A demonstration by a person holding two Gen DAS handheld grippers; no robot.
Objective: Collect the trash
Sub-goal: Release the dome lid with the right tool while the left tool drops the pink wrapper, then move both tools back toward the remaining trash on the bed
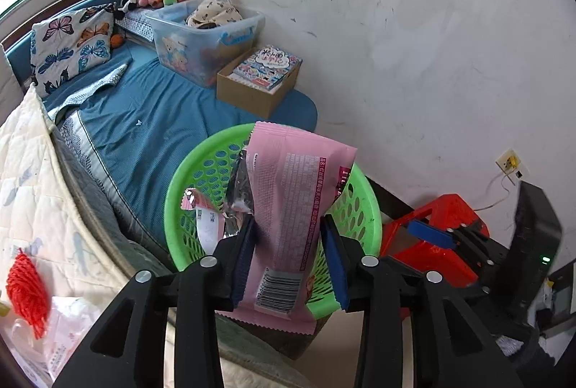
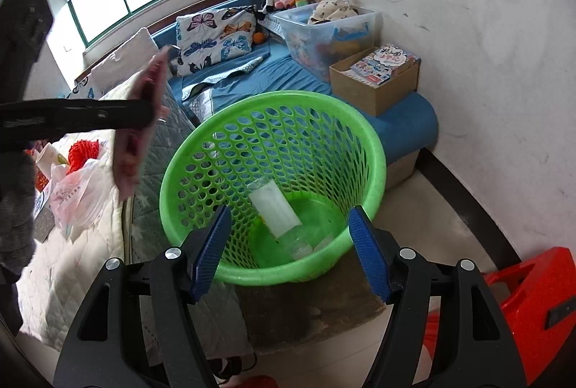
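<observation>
Transfer step: the left gripper, jaws pinching a torn pink foil snack wrapper, holds it beside and above the rim of the perforated green plastic basket, which already contains a clear plastic bottle. The right gripper hovers over the basket, jaws spread and empty. The next move probably calls for carrying the wrapper over the basket's opening, then releasing it.
</observation>
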